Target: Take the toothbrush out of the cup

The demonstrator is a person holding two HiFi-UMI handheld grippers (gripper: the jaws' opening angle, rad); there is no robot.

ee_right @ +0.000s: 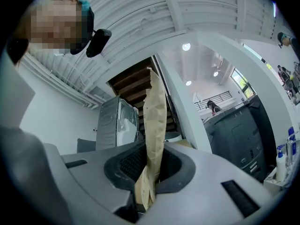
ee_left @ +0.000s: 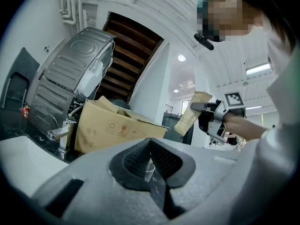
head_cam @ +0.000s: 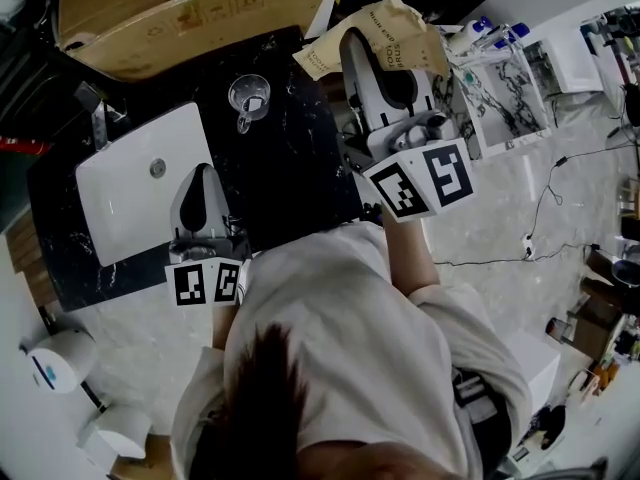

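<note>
Two grippers were held by one person over a black marble counter (head_cam: 300, 158) with a white sink (head_cam: 120, 203) set in it. The right gripper (head_cam: 352, 38) had its jaws squeezed tight on a flat tan paper toothbrush packet (head_cam: 392, 30). The packet stuck up out of the jaws, and it was up in the air past the right edge of the counter. It was out of the clear glass cup with a handle (head_cam: 249, 96) and did not touch it. The cup stood upright near the back edge of the counter, just past the back right corner of the sink. A big brown cardboard box (head_cam: 170, 18) sat behind the cup at the back edge. The left gripper (head_cam: 203, 171) was near the front edge of the counter, by the sink's right side. Its jaws were closed together with nothing in them, and it pointed toward the cup.
</note>
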